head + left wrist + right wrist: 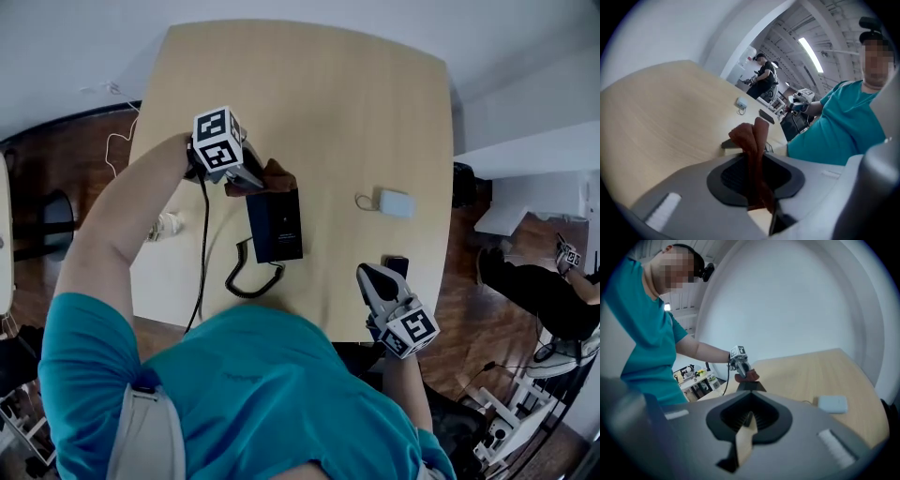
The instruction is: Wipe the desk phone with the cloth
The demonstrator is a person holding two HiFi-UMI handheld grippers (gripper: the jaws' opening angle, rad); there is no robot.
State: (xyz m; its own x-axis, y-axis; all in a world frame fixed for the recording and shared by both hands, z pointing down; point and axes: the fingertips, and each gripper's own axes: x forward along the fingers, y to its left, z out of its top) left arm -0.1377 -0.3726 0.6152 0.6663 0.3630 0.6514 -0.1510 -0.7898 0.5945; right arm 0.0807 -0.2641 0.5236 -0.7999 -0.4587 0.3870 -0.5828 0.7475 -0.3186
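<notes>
**Brown cloth held at the top of the phone**

From the head view, the left gripper [251, 176] pinches a brown cloth [274, 172]. The cloth sits at the far end of the black desk phone [276, 225] and seems to touch it. The phone lies flat near the middle of the wooden table [328, 103]. Its curly cord [247, 279] loops toward the near edge. A black cable [202, 253] hangs from the left gripper and runs down past the cord. A small white box [397, 202] lies to the right, well apart from the phone. The right gripper [367, 276] hangs over the near edge of the table, just beside a flat black thing [396, 264]. A person in black [534, 292] sits far off to the right.

In the left gripper view, the jaws are pressed together on the cloth, and it sticks up in folds between them. It hides most of the phone. Past it are the bare table, the white box and the holder's teal shirt [834, 131].

In the right gripper view, the jaws are pressed together with nothing in them. Only a thin strip of table shows below them. Farther off, the left gripper holds the cloth on the phone's top end.
</notes>
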